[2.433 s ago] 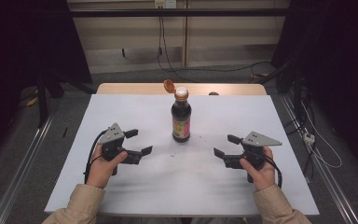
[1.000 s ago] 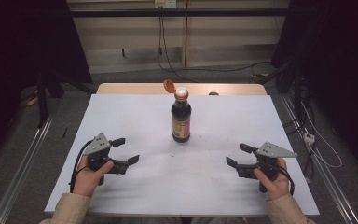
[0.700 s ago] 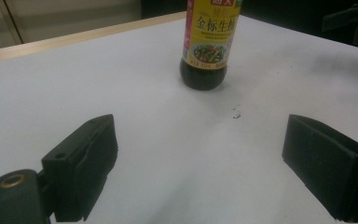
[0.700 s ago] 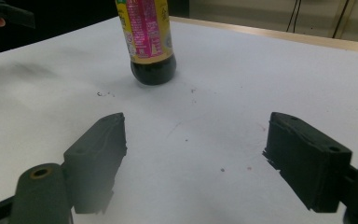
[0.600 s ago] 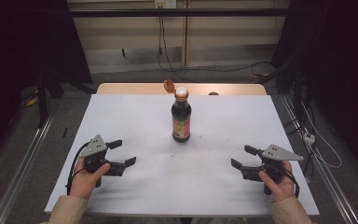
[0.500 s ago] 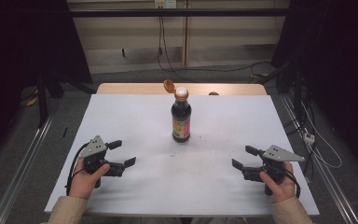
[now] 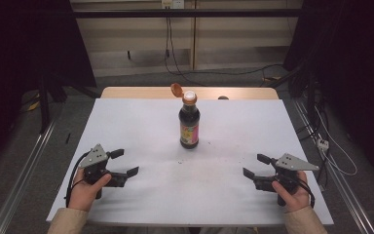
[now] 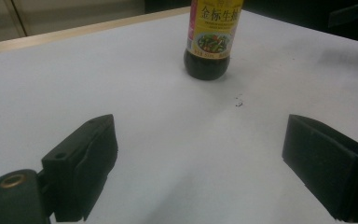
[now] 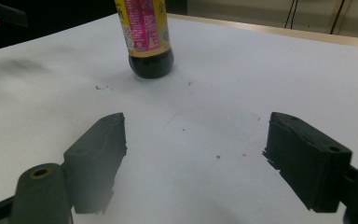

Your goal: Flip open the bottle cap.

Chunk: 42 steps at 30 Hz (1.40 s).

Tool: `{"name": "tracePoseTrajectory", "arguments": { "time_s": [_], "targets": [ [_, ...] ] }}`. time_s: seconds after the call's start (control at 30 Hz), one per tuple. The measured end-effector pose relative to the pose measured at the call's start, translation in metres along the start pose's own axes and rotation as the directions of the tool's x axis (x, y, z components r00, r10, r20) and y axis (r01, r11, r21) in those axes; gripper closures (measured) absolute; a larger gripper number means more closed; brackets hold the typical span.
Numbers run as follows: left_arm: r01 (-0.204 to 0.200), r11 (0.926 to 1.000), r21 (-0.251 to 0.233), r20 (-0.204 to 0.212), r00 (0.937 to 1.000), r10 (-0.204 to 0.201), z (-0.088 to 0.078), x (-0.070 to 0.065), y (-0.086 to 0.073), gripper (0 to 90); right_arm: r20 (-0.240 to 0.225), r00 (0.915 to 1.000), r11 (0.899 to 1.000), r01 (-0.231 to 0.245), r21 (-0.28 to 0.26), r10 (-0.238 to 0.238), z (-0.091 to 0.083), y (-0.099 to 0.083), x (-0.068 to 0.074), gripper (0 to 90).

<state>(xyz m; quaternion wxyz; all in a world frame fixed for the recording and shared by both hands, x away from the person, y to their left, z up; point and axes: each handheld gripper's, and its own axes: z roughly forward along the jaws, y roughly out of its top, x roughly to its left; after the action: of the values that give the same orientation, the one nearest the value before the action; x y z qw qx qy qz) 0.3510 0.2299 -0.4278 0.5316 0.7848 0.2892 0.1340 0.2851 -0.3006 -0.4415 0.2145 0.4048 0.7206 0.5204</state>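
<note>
Bottle: a dark soy sauce bottle [image 7: 189, 127] stands upright at the middle of the white table [image 7: 141, 117], toward the far side; nothing touches it.
Cap: the orange flip cap [image 7: 176, 90] hangs open to the left of the neck, as it does in the earlier high views; the spout is uncovered.
Left gripper: the left gripper [image 7: 120, 163] sits near the front left edge, jaws spread wide with bare tabletop between them; the left gripper view looks along them to the bottle's yellow label [image 8: 216, 28].
Right gripper: the right gripper [image 7: 257, 165] sits near the front right edge, jaws also wide and empty, pointing toward the bottle.
Change: over the last couple of seconds both hands have drawn back from beside the bottle toward the near corners, and have since settled.
Meaning: with the cap up and both tools retreated well apart from the bottle, the opening work looks finished; the hands seem parked.
</note>
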Motion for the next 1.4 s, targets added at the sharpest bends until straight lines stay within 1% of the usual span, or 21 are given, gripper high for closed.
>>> {"name": "tracePoseTrajectory", "arguments": {
  "time_s": [0.07,0.17,0.2,0.23,0.47,0.57,0.63,0.77,0.83,0.97,1.07,1.13,1.27,1.33,1.4],
  "targets": [
    [-0.002,1.0,-0.002,0.005,1.0,0.002,-0.001,0.001,-0.001,10.2,0.002,1.0,1.0,-0.003,0.001,0.003,0.0,0.0,0.0,19.8],
    [0.002,1.0,0.001,0.0,1.0,-0.002,-0.003,0.001,-0.003,10.2,-0.001,1.0,1.0,-0.003,0.0,0.003,0.0,-0.001,0.0,19.9],
    [-0.007,1.0,0.002,-0.002,1.0,0.007,-0.004,0.002,-0.003,10.2,0.0,1.0,1.0,-0.003,0.0,0.003,0.0,-0.001,0.001,19.8],
    [0.003,1.0,0.001,-0.003,1.0,-0.003,-0.005,0.001,-0.004,10.2,0.0,1.0,1.0,-0.005,0.002,0.005,0.0,-0.001,0.001,19.8],
    [0.002,1.0,0.004,-0.009,1.0,-0.002,-0.009,0.002,-0.006,10.2,0.0,1.0,1.0,-0.005,0.006,0.005,0.0,-0.002,0.001,19.8],
    [0.009,1.0,0.001,-0.011,0.9999,-0.009,-0.01,0.002,-0.008,10.2,0.001,1.0,1.0,-0.003,0.007,0.003,0.0,-0.002,0.001,19.9],
    [0.002,1.0,0.004,-0.012,0.9999,-0.002,-0.011,0.002,-0.008,10.2,0.001,1.0,1.0,-0.004,0.008,0.004,0.0,-0.002,0.001,19.8],
    [0.01,1.0,0.0,-0.012,0.9999,-0.01,-0.012,0.002,-0.009,10.2,0.004,1.0,1.0,-0.003,0.008,0.003,0.0,-0.002,0.001,19.8],
    [0.004,1.0,0.001,-0.015,0.9999,-0.004,-0.013,0.002,-0.009,10.2,0.004,1.0,1.0,-0.007,0.008,0.007,0.0,-0.002,0.001,19.8],
    [0.01,0.9999,-0.001,-0.014,0.9998,-0.01,-0.014,0.002,-0.01,10.2,0.006,1.0,1.0,-0.002,0.011,0.002,-0.001,-0.002,0.001,19.8],
    [0.007,1.0,0.001,-0.018,0.9998,-0.007,-0.014,0.002,-0.01,10.2,0.006,1.0,1.0,-0.004,0.013,0.004,0.0,-0.003,0.002,19.8],
    [0.009,1.0,-0.001,-0.018,0.9998,-0.009,-0.014,0.002,-0.01,10.2,0.004,1.0,1.0,0.006,0.018,-0.006,-0.001,-0.004,0.002,19.8],
    [0.009,1.0,-0.002,-0.019,0.9998,-0.009,-0.014,0.003,-0.011,10.2,0.009,1.0,1.0,0.004,0.026,-0.004,-0.005,-0.007,0.001,19.8],
    [0.003,1.0,0.004,-0.02,0.9998,-0.003,-0.014,0.003,-0.011,10.2,0.012,0.9999,1.0,-0.002,0.023,0.001,-0.007,-0.008,0.0,19.8],
    [0.011,0.9999,0.002,-0.017,0.9998,-0.011,-0.014,0.002,-0.012,10.2,0.015,0.9999,1.0,0.0,0.023,-0.001,-0.009,-0.009,-0.001,19.8]
  ]
}}
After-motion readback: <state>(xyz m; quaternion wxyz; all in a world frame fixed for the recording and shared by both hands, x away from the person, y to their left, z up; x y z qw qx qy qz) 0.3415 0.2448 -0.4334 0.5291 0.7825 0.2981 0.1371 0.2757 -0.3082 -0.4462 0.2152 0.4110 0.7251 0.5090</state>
